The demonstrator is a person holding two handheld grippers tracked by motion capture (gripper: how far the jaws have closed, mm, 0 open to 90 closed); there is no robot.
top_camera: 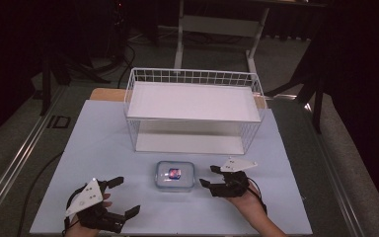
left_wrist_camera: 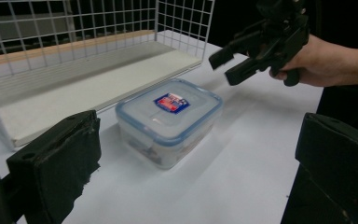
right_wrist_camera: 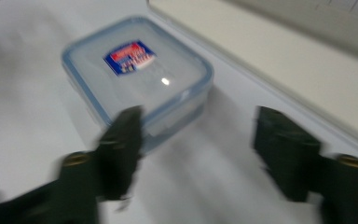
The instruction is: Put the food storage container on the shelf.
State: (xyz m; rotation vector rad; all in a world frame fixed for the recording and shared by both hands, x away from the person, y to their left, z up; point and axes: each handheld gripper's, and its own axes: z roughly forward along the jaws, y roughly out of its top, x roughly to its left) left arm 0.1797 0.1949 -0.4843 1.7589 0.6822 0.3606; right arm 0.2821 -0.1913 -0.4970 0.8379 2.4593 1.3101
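A clear plastic food box with a blue-rimmed lid and a red-and-blue label sits on the white table, just in front of the wire basket. In the left gripper view the food box lies ahead between my wide-apart jaws. The left gripper is open at the table's front left, well apart from the box. My right gripper is open just right of the box, jaws pointing at it. In the blurred right gripper view the box lies close ahead of the right gripper.
The wire basket holds a white shelf board on top and stands at the table's back centre. The other hand's gripper shows in the left gripper view. Dark floor, cables and a desk frame lie beyond the table.
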